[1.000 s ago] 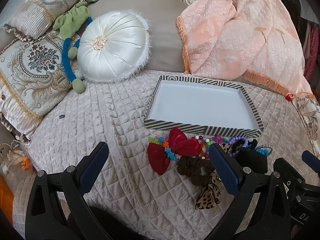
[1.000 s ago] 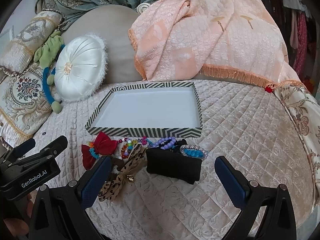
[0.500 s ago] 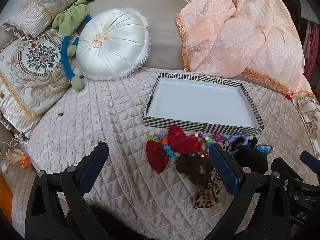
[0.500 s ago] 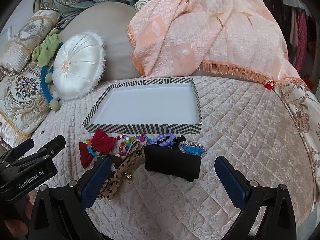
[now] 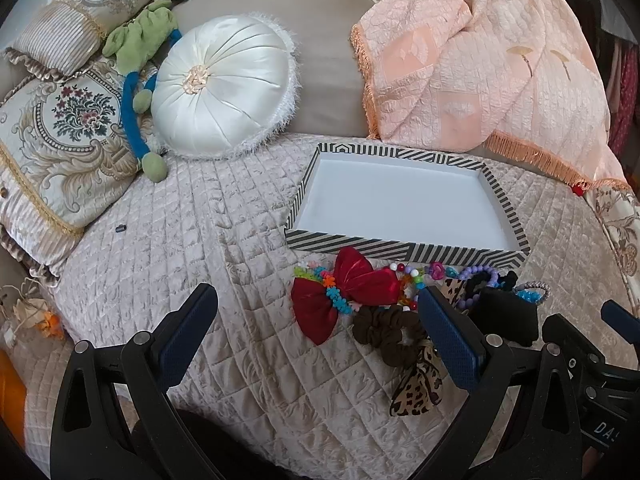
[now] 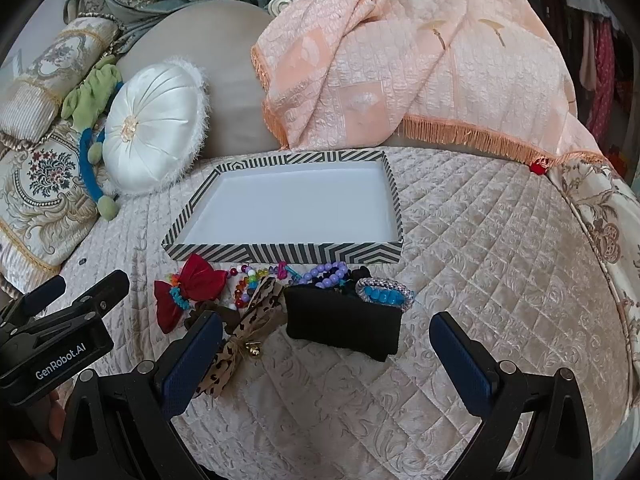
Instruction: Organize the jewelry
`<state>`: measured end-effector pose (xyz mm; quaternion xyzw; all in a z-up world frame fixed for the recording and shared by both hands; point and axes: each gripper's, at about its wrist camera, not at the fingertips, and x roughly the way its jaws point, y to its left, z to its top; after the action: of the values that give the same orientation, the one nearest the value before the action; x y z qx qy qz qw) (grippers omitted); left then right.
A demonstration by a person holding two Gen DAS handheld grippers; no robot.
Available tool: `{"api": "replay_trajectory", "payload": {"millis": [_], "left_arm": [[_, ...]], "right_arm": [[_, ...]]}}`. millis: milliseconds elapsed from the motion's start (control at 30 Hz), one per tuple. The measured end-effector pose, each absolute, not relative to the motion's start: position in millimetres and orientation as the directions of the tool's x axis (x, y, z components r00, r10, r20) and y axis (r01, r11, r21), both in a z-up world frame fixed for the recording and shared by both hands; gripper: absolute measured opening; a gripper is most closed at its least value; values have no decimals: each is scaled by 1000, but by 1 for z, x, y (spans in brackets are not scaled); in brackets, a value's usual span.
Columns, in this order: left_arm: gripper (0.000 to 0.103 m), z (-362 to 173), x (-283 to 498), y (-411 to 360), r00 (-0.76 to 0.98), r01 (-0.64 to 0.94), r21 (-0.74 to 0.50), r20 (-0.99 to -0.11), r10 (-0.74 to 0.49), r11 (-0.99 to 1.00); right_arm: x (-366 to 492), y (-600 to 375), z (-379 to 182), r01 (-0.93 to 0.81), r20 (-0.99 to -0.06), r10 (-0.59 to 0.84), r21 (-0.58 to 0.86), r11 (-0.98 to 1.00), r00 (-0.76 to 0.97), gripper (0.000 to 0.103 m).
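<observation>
With both the left gripper (image 5: 316, 312) and right gripper (image 6: 326, 340) wide open and empty, lower your right one onto the blue bracelet (image 6: 385, 295) (atop the black pouch (image 6: 343, 322), near the empty striped tray (image 6: 280, 251)), pinching it alone.

Left gripper (image 5: 316, 320): jaws standing wide apart, gripping nothing, both blue pads showing in its own view.
Left fingers (image 5: 188, 332): reaching forward and low, tips hanging in the air.
Left gripper in the right view (image 6: 64, 304): lying at the left edge, black body pointing up and to the right, its jaw state not readable from there.
Right gripper (image 6: 326, 354): jaws standing wide apart, holding nothing.
Right fingers (image 6: 460, 360): pointing forward, blue pads facing each other.
Right gripper in the left view (image 5: 592, 348): showing only partly at the lower right edge, beside the left one.
</observation>
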<state>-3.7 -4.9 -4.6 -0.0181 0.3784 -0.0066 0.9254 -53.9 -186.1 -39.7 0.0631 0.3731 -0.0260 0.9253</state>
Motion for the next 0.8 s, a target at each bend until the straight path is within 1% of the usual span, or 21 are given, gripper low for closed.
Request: {"api": "replay_trajectory", "payload": {"millis": [333,800], "left_arm": [[101,-6,-4,-5,712,0,-38,-701,-27,999],[101,-9,3,-8,671,4,-32,-741,-26,999]], "right_arm": [[-52,-186,-41,92,-698,-2,91,992,716,103],[-48,-185,-42,88,-707,-9,76,993,708,103]]}}
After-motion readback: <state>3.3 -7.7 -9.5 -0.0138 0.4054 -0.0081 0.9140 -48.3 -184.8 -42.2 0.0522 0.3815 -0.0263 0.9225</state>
